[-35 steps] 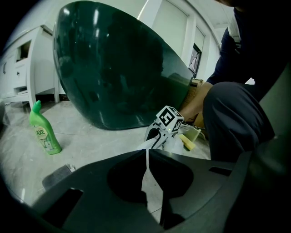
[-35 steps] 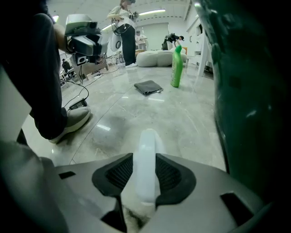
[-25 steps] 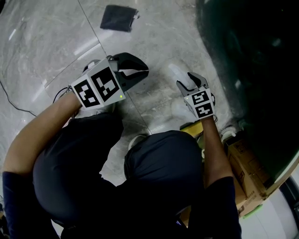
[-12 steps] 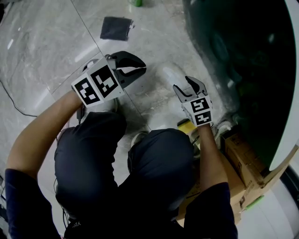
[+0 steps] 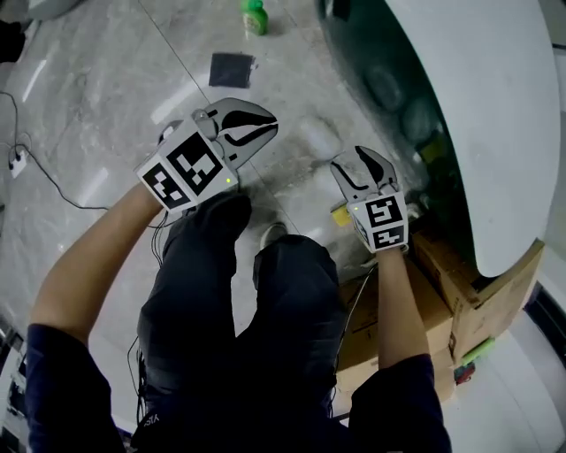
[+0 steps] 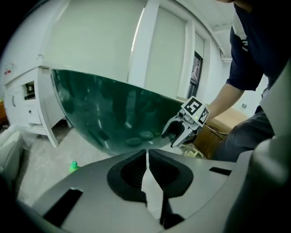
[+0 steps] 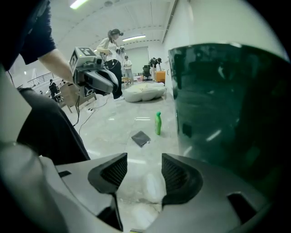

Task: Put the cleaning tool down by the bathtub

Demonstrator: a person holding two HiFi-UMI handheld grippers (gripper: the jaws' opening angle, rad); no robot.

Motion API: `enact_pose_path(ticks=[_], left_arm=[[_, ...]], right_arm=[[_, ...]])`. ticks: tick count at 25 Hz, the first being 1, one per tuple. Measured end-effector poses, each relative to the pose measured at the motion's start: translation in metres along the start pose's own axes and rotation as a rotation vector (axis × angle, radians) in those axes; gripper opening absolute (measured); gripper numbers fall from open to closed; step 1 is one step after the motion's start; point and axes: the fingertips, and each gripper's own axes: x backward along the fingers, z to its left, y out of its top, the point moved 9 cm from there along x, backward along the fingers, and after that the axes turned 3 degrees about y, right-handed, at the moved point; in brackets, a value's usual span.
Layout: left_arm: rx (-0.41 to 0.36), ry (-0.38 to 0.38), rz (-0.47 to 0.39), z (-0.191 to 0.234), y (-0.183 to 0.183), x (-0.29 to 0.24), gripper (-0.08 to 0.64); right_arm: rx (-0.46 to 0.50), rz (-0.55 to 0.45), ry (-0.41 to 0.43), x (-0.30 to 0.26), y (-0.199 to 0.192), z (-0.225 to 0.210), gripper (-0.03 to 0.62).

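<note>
Your L gripper (image 5: pixel 252 124) is closed to a thin slit w/ nothing in it. It hangs over the floor (image 5: pixel 106 97), well apart from the tub (image 5: pixel 495 115), on the far side of your legs from it. Your R gripper (image 5: pixel 364 168) has its jaws wide apart & empty, only bare floor btwn them. It's held near the tub's dark green wall.

The cleaning tool (image 5: pixel 340 215), a small yellow thing, lies on the floor near the tub's base. It's just beside the R gripper's body, on the side away from the tub. It's not btwn the jaws & not held. The gripper hides part of it, so can't tell its shape.

A cardboard box (image 5: pixel 460 292) sits beside the tub under your R forearm. A green bottle (image 5: pixel 255 16) stands on the floor near the tub's curve. A dark cloth (image 5: pixel 232 69) lies flat a bit further out from the tub.
</note>
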Motion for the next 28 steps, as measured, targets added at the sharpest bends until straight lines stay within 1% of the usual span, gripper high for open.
enact_pose_path(ticks=[6, 9, 11, 15, 20, 24, 28], left_arm=[[0.064, 0.051, -0.047, -0.018, 0.074, 0.060, 0.041], [0.098, 0.065, -0.089, -0.032, 0.117, 0.094, 0.041], [0.108, 0.075, -0.119, -0.043, 0.148, 0.117, 0.041], [0.092, 0.103, -0.172, -0.060, 0.207, 0.158, 0.041], [0.097, 0.127, -0.227, -0.077, 0.271, 0.201, 0.041], [0.073, 0.128, -0.277, -0.090, 0.316, 0.230, 0.041], [0.034, 0.118, -0.295, -0.106, 0.350, 0.255, 0.041]], right_arm=[[-0.008, -0.078, -0.020, 0.090, 0.071, 0.017, 0.238], [-0.016, -0.117, -0.027, 0.142, 0.108, 0.028, 0.238], [-0.022, -0.140, -0.038, 0.177, 0.131, 0.035, 0.238], [-0.039, -0.209, -0.088, 0.244, 0.171, 0.044, 0.238], [-0.069, -0.296, -0.154, 0.324, 0.213, 0.051, 0.235], [-0.073, -0.354, -0.205, 0.376, 0.239, 0.057, 0.233], [-0.085, -0.421, -0.253, 0.422, 0.262, 0.066, 0.233]])
